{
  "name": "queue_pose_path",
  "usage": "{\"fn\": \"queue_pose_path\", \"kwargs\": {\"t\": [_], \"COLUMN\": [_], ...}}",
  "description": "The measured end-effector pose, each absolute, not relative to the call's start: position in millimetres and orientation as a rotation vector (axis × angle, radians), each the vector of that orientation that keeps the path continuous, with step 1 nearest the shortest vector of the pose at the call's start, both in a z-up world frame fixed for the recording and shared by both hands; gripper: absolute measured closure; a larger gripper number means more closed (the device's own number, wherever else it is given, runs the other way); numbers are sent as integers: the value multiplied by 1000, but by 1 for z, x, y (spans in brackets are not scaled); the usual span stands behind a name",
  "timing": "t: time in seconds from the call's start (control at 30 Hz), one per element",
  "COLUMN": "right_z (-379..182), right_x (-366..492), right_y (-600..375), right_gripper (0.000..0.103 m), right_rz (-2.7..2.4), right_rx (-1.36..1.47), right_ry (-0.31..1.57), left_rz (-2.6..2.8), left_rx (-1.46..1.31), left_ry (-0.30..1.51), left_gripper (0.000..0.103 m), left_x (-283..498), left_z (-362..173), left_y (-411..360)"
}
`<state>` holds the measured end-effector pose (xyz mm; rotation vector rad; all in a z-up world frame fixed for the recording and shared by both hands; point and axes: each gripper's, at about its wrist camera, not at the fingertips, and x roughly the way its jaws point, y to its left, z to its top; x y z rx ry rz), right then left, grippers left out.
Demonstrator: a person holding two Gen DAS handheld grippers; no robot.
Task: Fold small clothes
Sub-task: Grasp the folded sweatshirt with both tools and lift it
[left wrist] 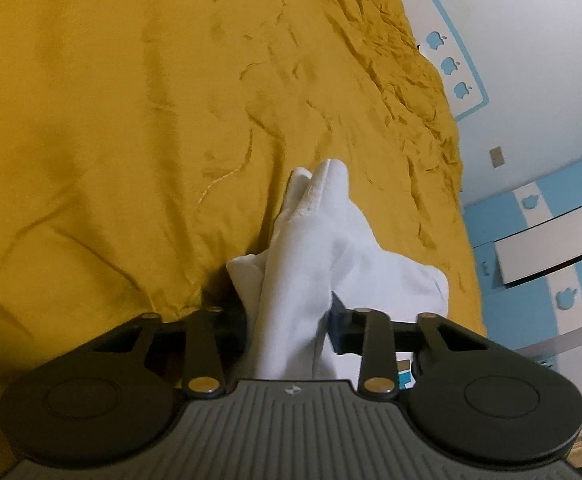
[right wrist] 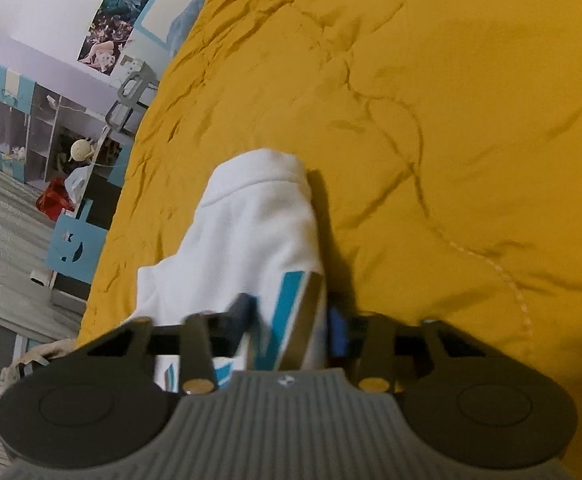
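White cloth fills the middle of both wrist views: a small white garment (left wrist: 311, 248) with teal stripes lies bunched on the mustard-yellow bedspread (left wrist: 111, 120) of a bed. The left gripper (left wrist: 291, 320) has its jaws pinching a gathered fold of the garment, which trails forward onto the bedspread. The right gripper (right wrist: 287, 320) likewise has its jaws closed on the striped edge, though blur softens the contact there. A blue and white cabinet (left wrist: 551, 240) stands beside the bed.

Bedroom – yellow quilt (left wrist: 131, 120), toy shelves (right wrist: 31, 132), posters (right wrist: 111, 28).
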<state>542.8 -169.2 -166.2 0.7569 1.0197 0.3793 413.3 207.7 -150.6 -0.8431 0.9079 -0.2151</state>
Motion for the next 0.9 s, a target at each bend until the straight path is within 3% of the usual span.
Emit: {"fn": "queue_pose_path", "kwargs": {"t": [0.13, 0.63, 0.9], "right_z": [-147, 10, 82], "right_x": [537, 426, 329], "right_y": [-159, -152, -178], "right_gripper": [92, 94, 94], "right_rz": [391, 516, 564], "right_rx": [665, 458, 393], "right_ry": [976, 663, 569], "left_rz": [-196, -187, -246], "left_rx": [-724, -560, -554], "left_ry": [840, 486, 410], "left_gripper": [79, 81, 82], "left_x": [399, 256, 180], "left_z": [-122, 14, 69], "left_y": [189, 152, 127]}}
